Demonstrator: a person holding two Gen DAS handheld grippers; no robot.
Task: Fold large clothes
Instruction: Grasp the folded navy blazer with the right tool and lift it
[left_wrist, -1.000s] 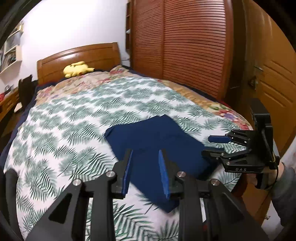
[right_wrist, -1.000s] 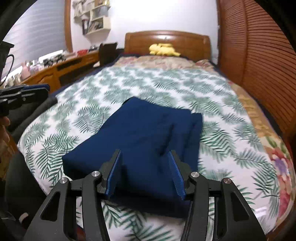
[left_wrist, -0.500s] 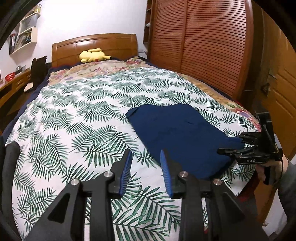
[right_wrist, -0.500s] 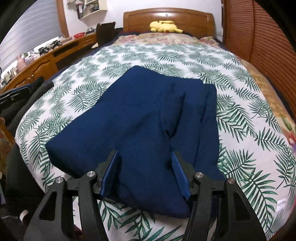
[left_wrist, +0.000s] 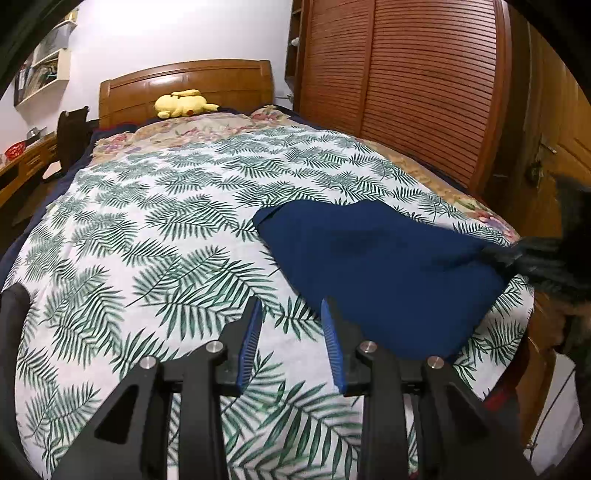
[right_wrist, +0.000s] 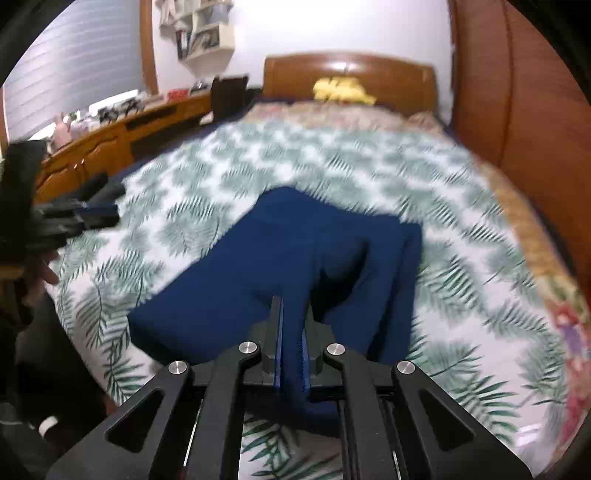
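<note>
A navy garment (left_wrist: 376, 266), folded into a thick pad, lies on the leaf-print bedspread (left_wrist: 166, 229) near the foot of the bed. In the right wrist view the garment (right_wrist: 258, 266) has a raised ridge of cloth at its near edge, and my right gripper (right_wrist: 293, 314) is shut on that ridge. From the left wrist view the right gripper (left_wrist: 524, 254) is a dark blur at the garment's right corner. My left gripper (left_wrist: 290, 306) is open over bare bedspread just left of the garment's near edge, with nothing between its fingers. The left gripper (right_wrist: 92, 218) also shows at the bed's left side.
A yellow plush toy (left_wrist: 181, 105) lies by the wooden headboard (left_wrist: 188, 85). A slatted wooden wardrobe (left_wrist: 399, 92) runs along the right of the bed. A long wooden desk (right_wrist: 110, 136) with small items stands on the other side. The bed's foot edge is close below both grippers.
The right gripper's jaws, open around the garment's near edge before, have shut on a ridge of it. The left gripper has slid off the garment to its left and lower.
</note>
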